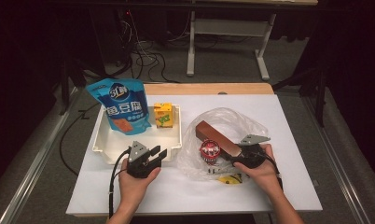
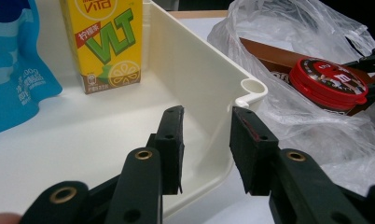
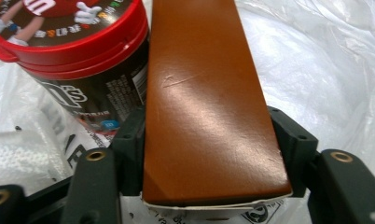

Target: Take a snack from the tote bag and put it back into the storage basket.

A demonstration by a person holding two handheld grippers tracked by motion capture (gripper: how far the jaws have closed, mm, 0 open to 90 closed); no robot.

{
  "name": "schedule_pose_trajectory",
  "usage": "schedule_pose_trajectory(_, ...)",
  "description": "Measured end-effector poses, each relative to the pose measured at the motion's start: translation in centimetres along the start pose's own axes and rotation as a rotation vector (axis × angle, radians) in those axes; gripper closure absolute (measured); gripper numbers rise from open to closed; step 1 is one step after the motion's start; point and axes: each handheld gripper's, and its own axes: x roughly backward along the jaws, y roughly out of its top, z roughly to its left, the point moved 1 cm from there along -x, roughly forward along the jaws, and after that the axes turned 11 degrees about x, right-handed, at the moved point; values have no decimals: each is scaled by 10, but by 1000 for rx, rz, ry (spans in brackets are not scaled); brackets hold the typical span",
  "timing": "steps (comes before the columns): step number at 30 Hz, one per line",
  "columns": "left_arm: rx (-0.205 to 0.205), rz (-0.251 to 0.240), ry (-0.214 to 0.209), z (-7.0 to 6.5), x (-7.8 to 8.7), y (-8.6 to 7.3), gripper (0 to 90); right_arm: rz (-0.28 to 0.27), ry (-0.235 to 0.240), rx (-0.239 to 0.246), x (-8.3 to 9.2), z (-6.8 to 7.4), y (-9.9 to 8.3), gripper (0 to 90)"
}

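Lying across the white desk (image 1: 288, 140), crumpled clear plastic bag (image 1: 251, 123), and on it a long brown box (image 1: 218, 137) slanting up off the film. Clamping that box at its near end, right tongs (image 1: 239, 156): jaws partly spread, one against each long side, box running straight out between them in the right gripper view (image 3: 209, 98). Leaning against the box's flank, red-lidded candy tub (image 1: 210, 151), touching it, just left of the right tongs. Over to the left, white tray (image 1: 101, 140) with a blue pouch (image 1: 120, 105) and a yellow drink carton (image 1: 163, 115) inside. Hovering at the tray's near corner, left tongs (image 1: 155, 154), jaws apart with nothing gripped, tray wall (image 2: 209, 88) seen in the gap between them.
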Motion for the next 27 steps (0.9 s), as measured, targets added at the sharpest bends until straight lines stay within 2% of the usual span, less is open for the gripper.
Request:
schedule_pose_trajectory(6,-3,0,-7,0,0,0,650,-22,6,-13,9,-1,1,440)
schedule_pose_trajectory(10,-1,0,-16,-1,0,1,646,-30,-3,7,20,-1,4,443)
schedule_pose_trajectory(20,-6,-3,-44,-2,1,2,638,-95,-20,-3,48,-2,13,445)
schedule_pose_trajectory(27,-7,-3,-50,-2,1,2,636,-134,-21,-1,60,-5,17,446)
